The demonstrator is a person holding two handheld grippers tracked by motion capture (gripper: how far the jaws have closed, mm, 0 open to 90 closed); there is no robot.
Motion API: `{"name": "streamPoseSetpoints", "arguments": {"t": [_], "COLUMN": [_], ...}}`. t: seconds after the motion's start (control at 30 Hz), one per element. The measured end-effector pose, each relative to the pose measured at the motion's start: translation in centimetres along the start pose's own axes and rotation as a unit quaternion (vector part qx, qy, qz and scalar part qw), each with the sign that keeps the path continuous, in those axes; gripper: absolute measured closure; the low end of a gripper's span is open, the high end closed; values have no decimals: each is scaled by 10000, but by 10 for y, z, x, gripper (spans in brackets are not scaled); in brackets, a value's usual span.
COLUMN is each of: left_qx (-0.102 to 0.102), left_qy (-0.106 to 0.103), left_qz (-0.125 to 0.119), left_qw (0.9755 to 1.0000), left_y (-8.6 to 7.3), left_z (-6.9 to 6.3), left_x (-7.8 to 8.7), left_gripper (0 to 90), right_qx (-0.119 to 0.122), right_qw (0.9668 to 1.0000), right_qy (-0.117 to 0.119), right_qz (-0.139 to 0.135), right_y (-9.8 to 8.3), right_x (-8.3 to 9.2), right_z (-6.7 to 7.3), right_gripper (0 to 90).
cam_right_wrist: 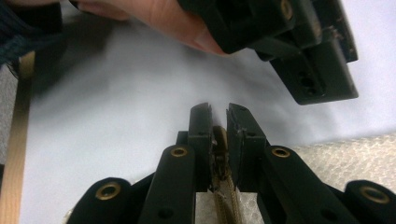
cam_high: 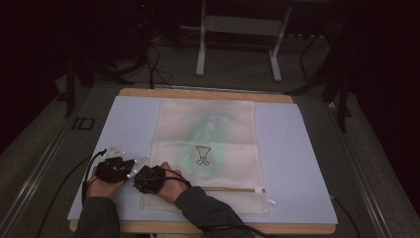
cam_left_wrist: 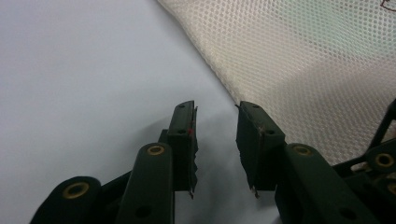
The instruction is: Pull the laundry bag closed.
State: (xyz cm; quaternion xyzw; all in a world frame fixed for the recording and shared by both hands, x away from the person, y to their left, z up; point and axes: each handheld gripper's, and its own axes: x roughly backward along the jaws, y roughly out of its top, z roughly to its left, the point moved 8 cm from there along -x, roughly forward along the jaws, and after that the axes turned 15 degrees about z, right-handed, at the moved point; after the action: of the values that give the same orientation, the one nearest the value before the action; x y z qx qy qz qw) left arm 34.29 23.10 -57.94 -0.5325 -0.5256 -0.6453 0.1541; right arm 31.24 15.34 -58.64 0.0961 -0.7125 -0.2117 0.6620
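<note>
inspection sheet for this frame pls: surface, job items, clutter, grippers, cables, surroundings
Surface: pale blue mat on a wooden table.
Job's things: cream mesh bag lying flat, zipper near the front edge.
Clutter: nothing seen.
Grippers: left gripper open over bare mat by the bag's edge; right gripper shut on the zipper's end.
Cables: black cable trailing off the table's left side.
Surroundings: dark room, white frame behind.

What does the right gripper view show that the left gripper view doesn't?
Right gripper view: the right gripper closed around the tan zipper, the person's left hand above, and the wooden table edge. Left gripper view: the left gripper open and empty, beside the bag's slanting edge. Both: the mesh bag and the pale mat.
</note>
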Motion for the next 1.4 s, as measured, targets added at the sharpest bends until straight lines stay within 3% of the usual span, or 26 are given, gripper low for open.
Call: {"name": "streamPoseSetpoints", "arguments": {"t": [0.37, 0.7, 1.07, 1.3, 1.4], "left_qx": [17, 12, -50, -150, -212], "left_qy": [3, 1, -12, -124, -227], "left_qz": [-14, -2, 16, 29, 145], "left_qw": [10000, 10000, 10000, 9998, 9994], "left_y": [0, 0, 0, 1, 0], "left_z": [1, 0, -2, -7, -10], "left_x": [1, 0, 0, -1, -4], "left_gripper": [670, 669, 669, 672, 673], "right_qx": [-4, 13, -134, -139, -150], "right_qw": [9998, 9997, 9995, 9995, 9995], "right_qy": [48, 47, 215, 257, 250], "right_qz": [-189, -259, -174, -125, -140], "right_y": [2, -13, -29, -33, -34], "right_x": [12, 28, 21, 15, 14], "right_z": [1, 0, -4, -3, -3], "right_gripper": [807, 805, 804, 811, 811]}}
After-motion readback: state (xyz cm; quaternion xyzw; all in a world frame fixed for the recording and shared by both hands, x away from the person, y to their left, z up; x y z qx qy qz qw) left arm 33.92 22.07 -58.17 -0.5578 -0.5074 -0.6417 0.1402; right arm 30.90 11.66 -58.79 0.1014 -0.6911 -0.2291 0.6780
